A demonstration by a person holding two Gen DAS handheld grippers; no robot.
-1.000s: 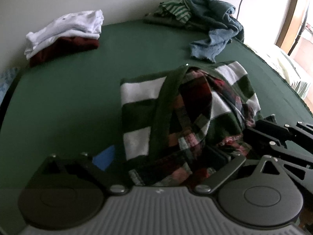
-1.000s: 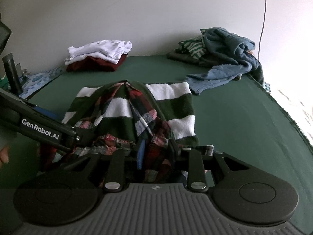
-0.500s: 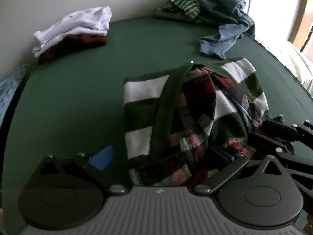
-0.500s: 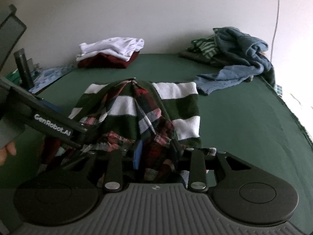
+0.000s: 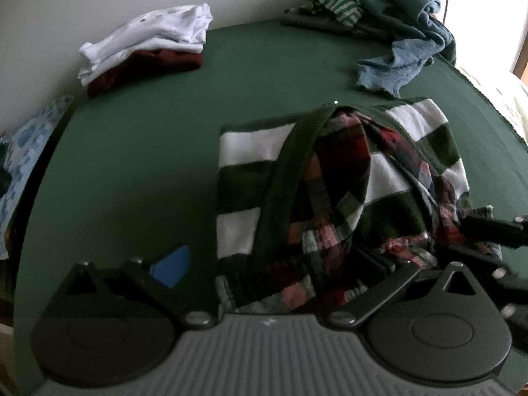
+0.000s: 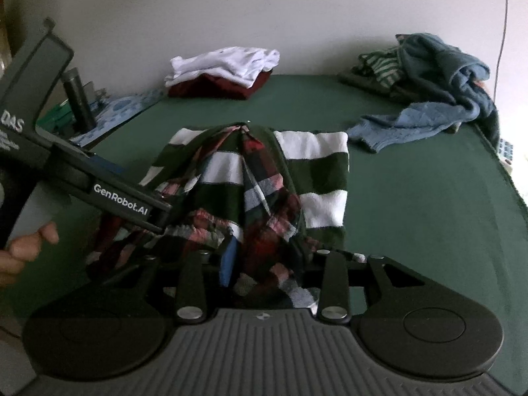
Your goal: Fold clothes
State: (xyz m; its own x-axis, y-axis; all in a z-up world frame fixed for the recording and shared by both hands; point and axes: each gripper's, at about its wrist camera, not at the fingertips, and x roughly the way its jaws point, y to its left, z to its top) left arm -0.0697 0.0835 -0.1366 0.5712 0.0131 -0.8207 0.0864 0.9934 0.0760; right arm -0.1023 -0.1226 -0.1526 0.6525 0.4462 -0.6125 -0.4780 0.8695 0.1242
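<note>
A red plaid garment (image 5: 333, 178) lies bunched in a ridge over a green-and-white striped garment (image 5: 241, 161) on the green table (image 5: 138, 165). My right gripper (image 6: 264, 257) is shut on the plaid garment (image 6: 264, 204) at its near edge, beside the striped garment (image 6: 316, 171). My left gripper (image 5: 274, 257) is open: its blue left pad (image 5: 171, 264) is bare, and cloth covers the right finger. In the right wrist view the left gripper (image 6: 158, 221) pokes into the cloth from the left. The right gripper (image 5: 488, 231) shows at the left wrist view's right edge.
A folded white and maroon pile (image 6: 224, 69) sits at the back left, and a heap of blue and striped clothes (image 6: 429, 92) at the back right. A dark bottle (image 6: 77, 99) stands off the table's left edge. A hand (image 6: 26, 250) holds the left gripper.
Both views have swung a little to the left, so the back piles sit further right in frame. The left gripper appears larger and higher in the right wrist view. Both grips are unchanged.
</note>
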